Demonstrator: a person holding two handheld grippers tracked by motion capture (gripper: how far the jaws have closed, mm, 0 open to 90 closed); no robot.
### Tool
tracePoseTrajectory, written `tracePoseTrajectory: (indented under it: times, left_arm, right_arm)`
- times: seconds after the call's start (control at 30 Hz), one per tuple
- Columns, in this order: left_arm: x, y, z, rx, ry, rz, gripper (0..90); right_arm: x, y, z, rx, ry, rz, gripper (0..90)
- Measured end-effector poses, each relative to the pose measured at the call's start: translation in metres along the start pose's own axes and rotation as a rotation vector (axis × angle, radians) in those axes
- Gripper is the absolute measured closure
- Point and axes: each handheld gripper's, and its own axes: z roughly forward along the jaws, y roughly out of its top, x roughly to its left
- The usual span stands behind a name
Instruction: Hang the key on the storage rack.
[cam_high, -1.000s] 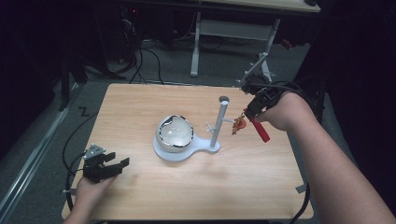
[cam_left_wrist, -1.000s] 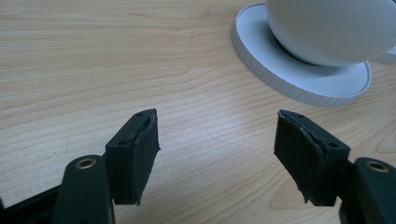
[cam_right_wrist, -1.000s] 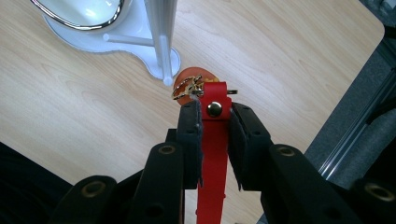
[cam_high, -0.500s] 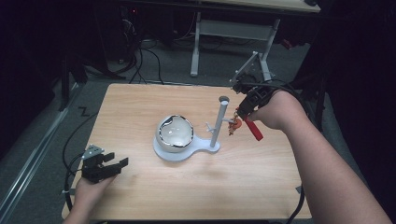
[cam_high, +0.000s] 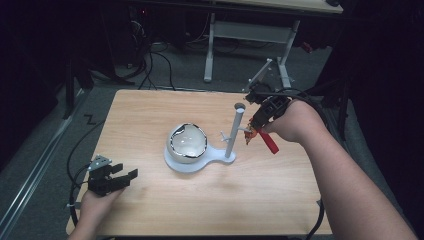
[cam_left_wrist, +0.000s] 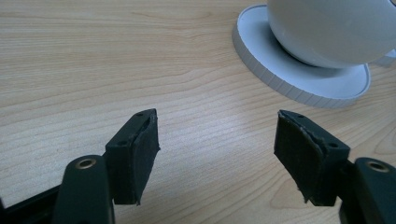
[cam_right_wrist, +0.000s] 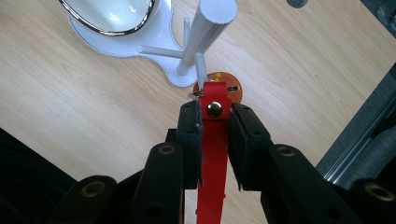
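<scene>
We've brought the right gripper, pinching the red strap, closer to the stand's peg; left gripper spread, idle

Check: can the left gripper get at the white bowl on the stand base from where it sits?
Probably yes. The left gripper is open and faces the bowl across bare table; nothing lies between them.
</scene>
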Motion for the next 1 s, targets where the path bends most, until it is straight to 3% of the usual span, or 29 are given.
tracePoseTrajectory:
  times: [0.1, 0.23, 0.47, 0.67, 1.0]
  left_arm:
    - [0.000, 0.000, 0.000, -0.001, 0.000, 0.000, 31.1]
    - [0.000, 0.000, 0.000, -0.002, -0.001, 0.000, 31.1]
    - [0.002, 0.000, -0.001, -0.005, -0.002, -0.004, 31.1]
    - [0.002, 0.000, -0.001, -0.005, -0.001, -0.003, 31.1]
    - [0.001, 0.000, 0.000, -0.001, -0.002, -0.001, 31.1]
  right_arm:
    - [0.001, 0.000, 0.002, 0.005, 0.002, 0.013, 74.8]
    - [0.000, 0.003, 0.005, 0.000, -0.002, -0.006, 74.8]
    - [-0.007, 0.004, 0.012, 0.000, -0.014, 0.019, 74.8]
    - [-0.016, 0.002, 0.024, 0.012, -0.014, 0.052, 73.7]
    - [-0.020, -0.009, 0.025, 0.015, -0.006, 0.066, 69.3]
